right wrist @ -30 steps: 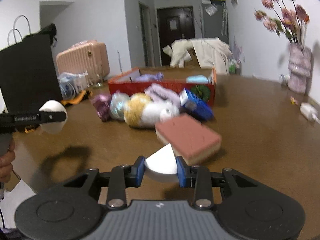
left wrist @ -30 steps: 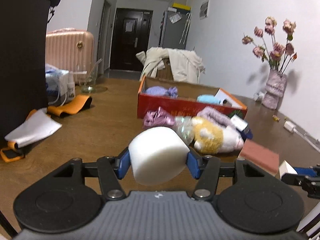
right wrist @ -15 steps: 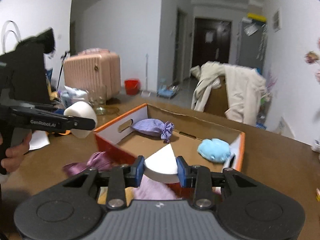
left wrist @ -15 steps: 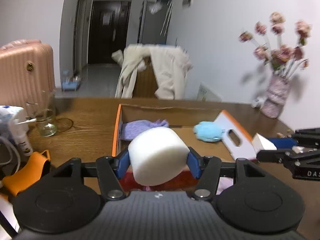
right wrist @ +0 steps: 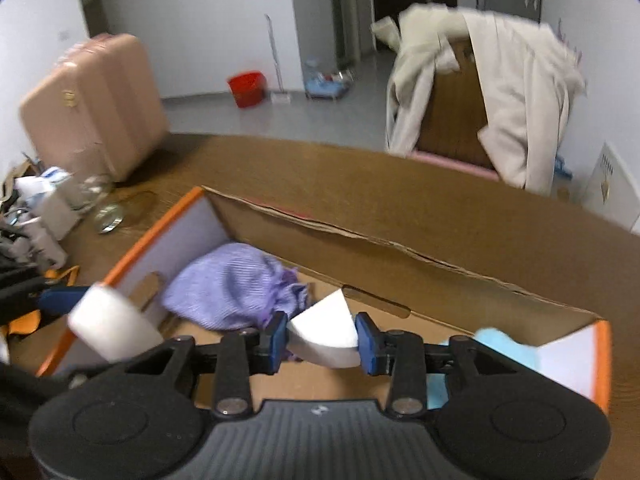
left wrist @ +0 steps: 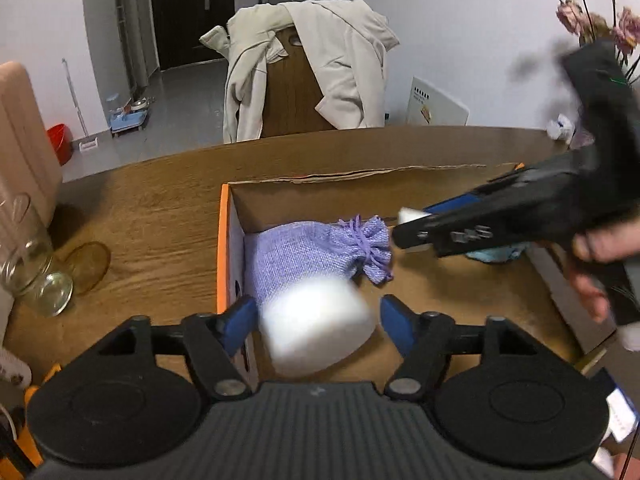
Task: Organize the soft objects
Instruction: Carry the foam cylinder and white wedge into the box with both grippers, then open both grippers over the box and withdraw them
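Observation:
Over the orange-edged cardboard box (left wrist: 360, 178) my left gripper (left wrist: 318, 316) has its jaws opening. The white foam cylinder (left wrist: 318, 328) between them is blurred and clear of the blue pads, above the box's near left corner. My right gripper (right wrist: 322, 338) hangs over the box's middle; its jaws are opening too, but the pads still touch the white foam wedge (right wrist: 324, 336). A purple knit pouch (left wrist: 304, 252) and a light blue soft toy (right wrist: 500, 344) lie inside the box. In the right wrist view the cylinder (right wrist: 112, 332) shows at the left.
A glass jar (left wrist: 28, 264) stands on the wooden table left of the box. Behind the table is a chair draped with a beige coat (left wrist: 304, 68). A pink suitcase (right wrist: 92, 108) is far left, dried flowers (left wrist: 580, 12) far right. A hand (left wrist: 600, 264) holds the right gripper.
Both grippers swept forward from the pile of soft things to above the box. The left jaws have spread and let the cylinder go; the wedge stays between the right pads.

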Demonstrator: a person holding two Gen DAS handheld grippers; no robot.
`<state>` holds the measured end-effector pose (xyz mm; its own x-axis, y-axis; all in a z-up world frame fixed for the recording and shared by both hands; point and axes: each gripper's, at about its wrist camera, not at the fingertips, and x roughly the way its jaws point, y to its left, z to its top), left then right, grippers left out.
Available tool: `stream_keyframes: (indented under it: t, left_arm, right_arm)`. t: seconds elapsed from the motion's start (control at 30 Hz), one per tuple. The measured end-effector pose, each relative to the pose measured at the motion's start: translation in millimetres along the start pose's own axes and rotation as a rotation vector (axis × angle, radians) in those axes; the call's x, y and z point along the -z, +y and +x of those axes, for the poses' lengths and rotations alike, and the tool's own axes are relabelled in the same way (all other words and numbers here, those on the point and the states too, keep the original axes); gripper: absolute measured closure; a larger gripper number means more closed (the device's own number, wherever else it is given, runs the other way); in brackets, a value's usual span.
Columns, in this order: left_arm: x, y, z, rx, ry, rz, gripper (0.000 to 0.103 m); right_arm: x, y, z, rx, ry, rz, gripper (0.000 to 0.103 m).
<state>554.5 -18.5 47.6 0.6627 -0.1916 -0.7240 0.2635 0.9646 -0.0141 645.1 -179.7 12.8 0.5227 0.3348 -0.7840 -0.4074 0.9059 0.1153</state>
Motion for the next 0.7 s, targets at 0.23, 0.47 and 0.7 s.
stream_keyframes:
  t: [0.23,0.47,0.7]
  left_arm:
    - [-5,4,-3,0.013,-0.02,-0.011,0.019]
    - [-8,1,-49,0.002,-0.071,-0.03,0.018]
    - [8,-11,-146,-0.017,-0.2,-0.016,0.014]
  right_arm:
    - [3,-1,-11,-0.026,-0.038,0.043,0.049]
    - [4,12,-76,0.017,-0.117,-0.002,0.046]
    - [39,34,-187,0.045,-0.222,-0.059,0.038]
